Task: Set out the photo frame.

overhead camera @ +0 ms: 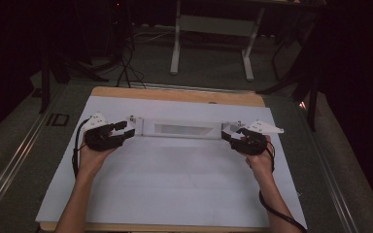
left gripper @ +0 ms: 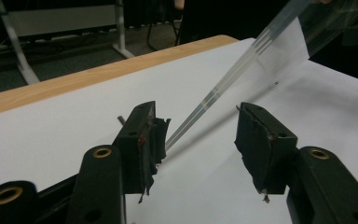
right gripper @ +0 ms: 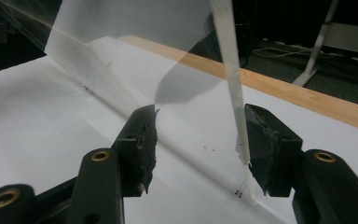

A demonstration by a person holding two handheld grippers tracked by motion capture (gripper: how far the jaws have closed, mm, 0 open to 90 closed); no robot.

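Left gripper (overhead camera: 127, 127): jaws spread, set at the left end of the film.
Right gripper (overhead camera: 227, 132): jaws spread, set at the right end.
Clear film strip (overhead camera: 179, 128): stretched between both grippers, long axis left to right, mid-table on the white sheet (overhead camera: 175, 184).
Nearness: both hands equally near.

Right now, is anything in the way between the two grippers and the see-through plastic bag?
Nothing visible is in the way. The plastic bag stretches between the left gripper and the right gripper. Each gripper is open, with an end of the bag already sitting between its fingers. Around them is just the white sheet.
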